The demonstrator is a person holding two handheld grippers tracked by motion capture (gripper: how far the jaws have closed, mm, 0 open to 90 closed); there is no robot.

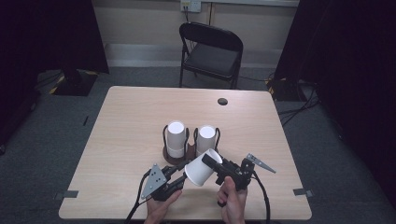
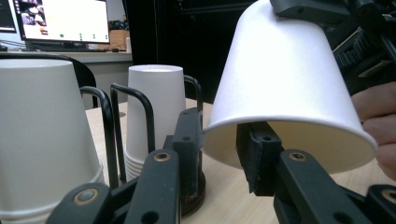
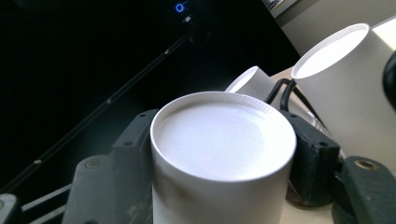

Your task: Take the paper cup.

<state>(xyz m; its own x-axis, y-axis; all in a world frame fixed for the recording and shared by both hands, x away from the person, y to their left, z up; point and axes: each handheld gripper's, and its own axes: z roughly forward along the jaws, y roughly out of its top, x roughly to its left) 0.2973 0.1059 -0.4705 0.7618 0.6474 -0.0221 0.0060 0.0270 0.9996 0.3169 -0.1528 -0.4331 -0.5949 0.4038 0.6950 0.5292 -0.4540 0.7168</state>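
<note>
So in the high view, going left to right: the left gripper sits low on the pale wooden table, held by the person's left hand, and its tips reach the rim of a tilted white paper cup. The cup hangs near the table's front edge, just in front of the 2 racks. The right gripper comes in from the other side with the right hand behind it.

The left gripper view gives what the high view can't: the cup is upside down and tilted, lifted off the tabletop, and the left jaws are pinching its rim, 1 jaw outside the wall and 1 inside the mouth. It also shows a lit monitor far back.

The right gripper view looks straight at the cup's closed bottom, with the right jaws pressed against the cup's sides, so both claws are gripping the same cup.

Around it: 2 stacks of upside-down white paper cups, the left stack and the right stack, each in a black wire holder on a round brown base, standing just behind the held cup. A black folding chair stands beyond the table's far edge.
</note>
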